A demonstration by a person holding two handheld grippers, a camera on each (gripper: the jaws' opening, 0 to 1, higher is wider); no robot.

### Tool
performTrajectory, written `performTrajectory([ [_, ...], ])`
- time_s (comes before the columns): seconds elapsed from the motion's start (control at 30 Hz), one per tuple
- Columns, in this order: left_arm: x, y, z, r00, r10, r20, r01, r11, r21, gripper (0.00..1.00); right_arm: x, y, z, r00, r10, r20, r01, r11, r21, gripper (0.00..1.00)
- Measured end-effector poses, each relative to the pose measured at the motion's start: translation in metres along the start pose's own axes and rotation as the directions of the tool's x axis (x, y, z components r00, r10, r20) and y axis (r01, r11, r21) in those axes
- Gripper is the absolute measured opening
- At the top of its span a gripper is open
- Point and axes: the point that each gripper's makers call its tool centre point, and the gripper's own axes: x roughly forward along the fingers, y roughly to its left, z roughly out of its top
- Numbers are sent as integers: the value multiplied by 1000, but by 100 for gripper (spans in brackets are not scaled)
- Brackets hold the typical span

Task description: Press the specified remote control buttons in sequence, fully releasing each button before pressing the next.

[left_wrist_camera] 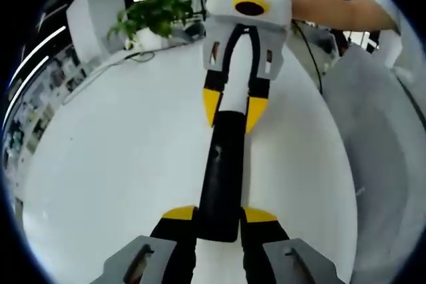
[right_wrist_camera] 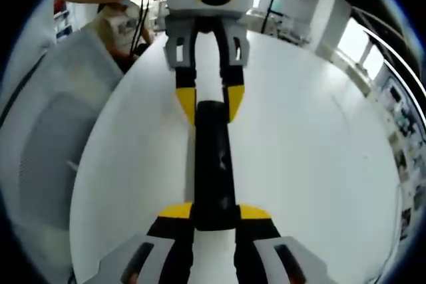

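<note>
Yellow-tipped fingers [left_wrist_camera: 180, 213] of left gripper [left_wrist_camera: 219, 215]: clenched on near end of remote control [left_wrist_camera: 219, 177], seen in left gripper view.
Remote control: long, black, lying lengthwise above white table [left_wrist_camera: 100, 164], spanning the gap between both grippers; buttons too dark and small to tell apart.
Right gripper [left_wrist_camera: 229, 108], farther along in same view: fingertips set to either side of remote's far end, touching it, apparently clamped.
Right gripper view, same order reversed: right gripper [right_wrist_camera: 216, 212] grasping one end of remote control [right_wrist_camera: 214, 157]; left gripper [right_wrist_camera: 212, 101] closed on the opposite end.
Beyond: potted plant [left_wrist_camera: 156, 14] at table's far edge; grey chair [right_wrist_camera: 46, 138] beside table.
Judged step: remote held at both ends, no button under pressure yet. For a clean press: steady the body with one gripper, free the other, close its jaws, bring one tip straight down onto the named button, lift fully clear before the next; keep remote flat and facing both cameras. Risk: slip or twist if only one end is held loosely.
</note>
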Motion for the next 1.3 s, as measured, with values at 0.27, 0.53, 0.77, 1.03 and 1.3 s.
performTrajectory([
  [0.27, 7, -4, -7, 1000, -11, -20, 11, 1000, -9, 24, 7, 4, -4, 1000, 14, -5, -14, 1000, 12, 19],
  [0.53, 7, -3, -7, 1000, -15, -22, 15, 1000, -8, 24, 8, 3, -5, 1000, 29, 8, -29, 999, 30, 19],
  [0.77, 7, -3, -8, 999, -31, -11, 31, 999, -10, 24, 9, 3, -4, 998, 69, -13, -69, 997, 27, 19],
  [1.03, 7, -3, -8, 999, -32, -22, 32, 999, -9, 24, 9, 3, -4, 996, 85, -26, -85, 996, 16, 20],
  [1.3, 7, -3, -8, 999, -30, -36, 30, 1000, -1, 24, 9, 3, -4, 996, 81, -33, -80, 997, 11, 20],
])
